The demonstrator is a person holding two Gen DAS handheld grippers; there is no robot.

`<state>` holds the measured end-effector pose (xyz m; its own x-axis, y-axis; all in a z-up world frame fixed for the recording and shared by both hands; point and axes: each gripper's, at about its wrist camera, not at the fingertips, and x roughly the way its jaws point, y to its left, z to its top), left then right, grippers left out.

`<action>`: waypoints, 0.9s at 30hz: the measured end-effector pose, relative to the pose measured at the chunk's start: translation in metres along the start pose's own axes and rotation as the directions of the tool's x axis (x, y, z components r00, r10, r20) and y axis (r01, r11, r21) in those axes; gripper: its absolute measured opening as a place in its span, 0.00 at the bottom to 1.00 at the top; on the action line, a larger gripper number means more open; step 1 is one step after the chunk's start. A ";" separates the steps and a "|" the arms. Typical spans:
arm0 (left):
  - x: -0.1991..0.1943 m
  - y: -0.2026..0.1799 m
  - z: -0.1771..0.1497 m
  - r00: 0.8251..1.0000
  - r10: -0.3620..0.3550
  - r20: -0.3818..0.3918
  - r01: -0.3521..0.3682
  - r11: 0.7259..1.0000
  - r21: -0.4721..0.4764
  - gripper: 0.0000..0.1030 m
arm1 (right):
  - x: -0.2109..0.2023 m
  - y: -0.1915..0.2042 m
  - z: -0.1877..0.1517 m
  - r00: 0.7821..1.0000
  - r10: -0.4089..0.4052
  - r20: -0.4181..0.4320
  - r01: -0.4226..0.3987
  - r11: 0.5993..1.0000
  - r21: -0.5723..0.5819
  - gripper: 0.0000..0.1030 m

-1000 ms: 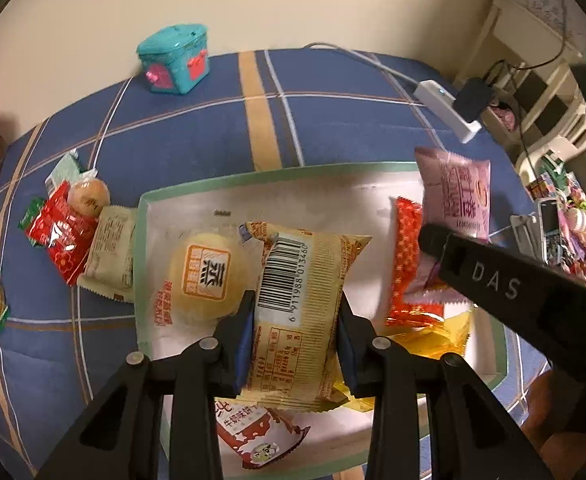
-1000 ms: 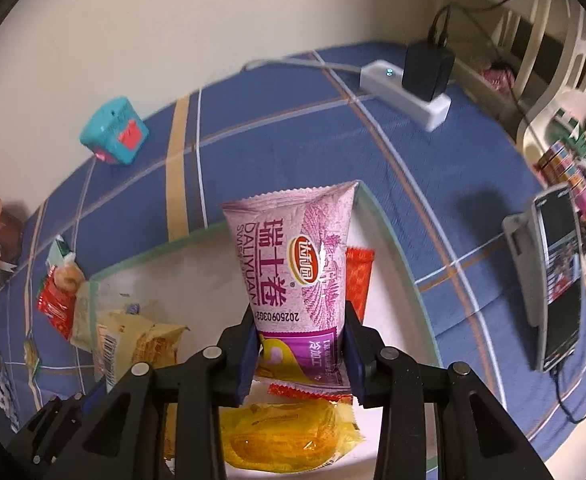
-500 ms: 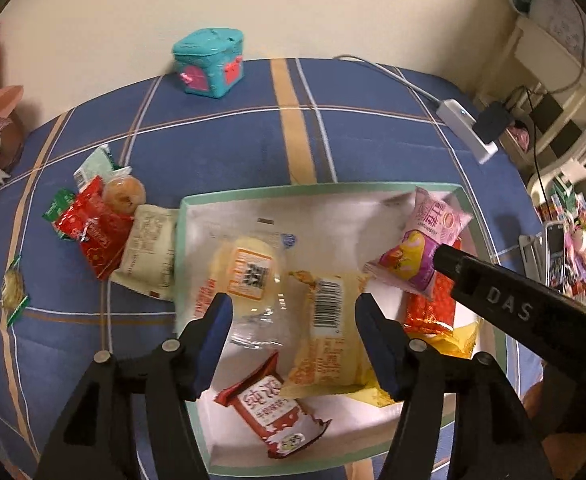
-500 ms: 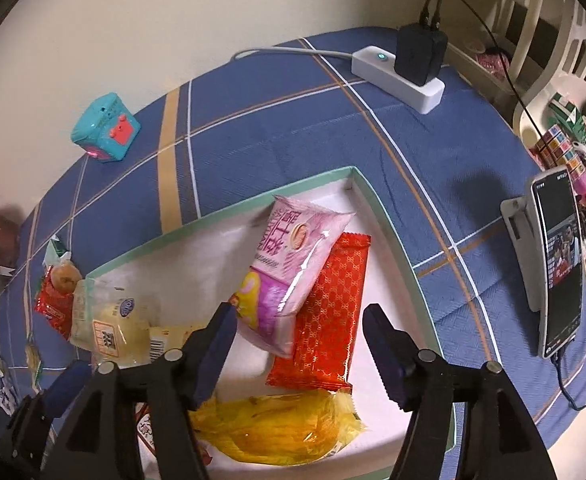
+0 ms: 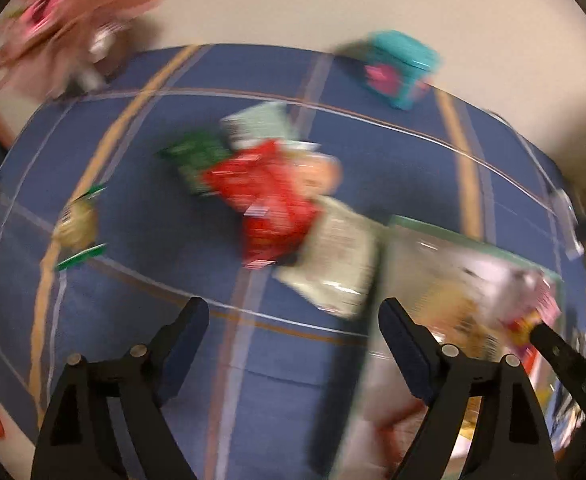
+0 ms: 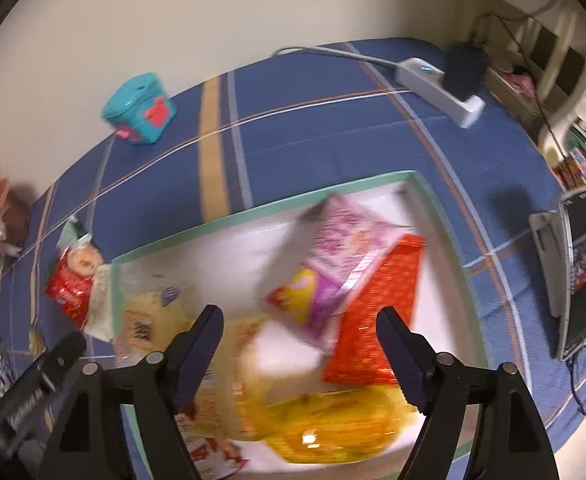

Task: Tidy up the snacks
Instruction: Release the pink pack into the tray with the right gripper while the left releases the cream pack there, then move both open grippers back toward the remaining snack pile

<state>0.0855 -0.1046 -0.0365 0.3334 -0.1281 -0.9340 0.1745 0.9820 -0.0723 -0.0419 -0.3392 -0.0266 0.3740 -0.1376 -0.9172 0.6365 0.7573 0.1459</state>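
In the blurred left wrist view my left gripper [image 5: 293, 320] hangs over bare blue cloth, its jaws opening with nothing between them. Ahead of it lie a red packet [image 5: 267, 200], a green packet [image 5: 195, 156] and a pale packet [image 5: 337, 264]. The green-rimmed tray [image 5: 473, 240] sits at the right. In the right wrist view my right gripper [image 6: 299, 324] hovers over the tray [image 6: 273, 208], jaws opening and empty. Below it lie a pink packet [image 6: 345, 240], a red-orange packet [image 6: 377, 312] and a yellow packet [image 6: 333, 424]. The left gripper's arm [image 6: 33, 392] shows at the lower left.
A teal toy box [image 6: 139, 110] stands at the back of the cloth by the wall. A white power strip [image 6: 441, 84] with a black plug lies at the back right. A phone [image 6: 577, 280] on a stand is at the right edge. Pink flowers [image 5: 65, 12] stand at the far left.
Both grippers opened and let go: the left dropped the beige barcode packet, the right the pink packet, into the tray. The left gripper then swung left, off the tray, toward the loose packets.
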 end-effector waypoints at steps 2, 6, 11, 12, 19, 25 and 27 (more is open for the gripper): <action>0.002 0.022 0.002 0.999 0.039 0.000 -0.039 0.998 -0.048 0.85 | 0.001 0.014 -0.002 1.000 0.016 -0.004 -0.016 1.000 -0.017 0.79; 0.001 0.046 0.003 0.998 0.060 0.007 -0.059 0.994 -0.089 0.85 | 0.004 0.044 -0.008 0.999 0.034 -0.012 -0.035 0.997 -0.065 0.79; -0.001 0.063 0.007 0.998 0.065 0.020 -0.063 0.992 -0.109 0.85 | 0.007 0.075 -0.014 0.998 0.053 -0.017 -0.054 0.992 -0.114 0.79; -0.003 0.064 0.007 0.998 0.066 0.021 -0.063 0.992 -0.113 0.86 | 0.008 0.080 -0.016 0.998 0.056 -0.020 -0.058 0.991 -0.122 0.79; -0.003 0.072 0.009 0.998 0.056 0.016 -0.054 0.991 -0.124 0.86 | 0.013 0.106 -0.025 0.997 0.060 -0.038 -0.065 0.985 -0.158 0.79; -0.002 0.076 0.010 0.997 0.065 0.035 -0.060 0.991 -0.124 0.98 | 0.011 0.119 -0.029 0.997 0.078 -0.017 -0.080 0.976 -0.202 0.97; -0.003 0.078 0.010 0.997 0.066 0.041 -0.060 0.990 -0.126 0.98 | 0.007 0.122 -0.030 0.997 0.076 0.013 -0.072 0.973 -0.219 1.00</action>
<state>0.1071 -0.0288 -0.0355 0.3823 -0.0685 -0.9215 0.0357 0.9976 -0.0594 0.0183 -0.2285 -0.0259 0.4303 -0.0878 -0.8984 0.4446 0.8868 0.1263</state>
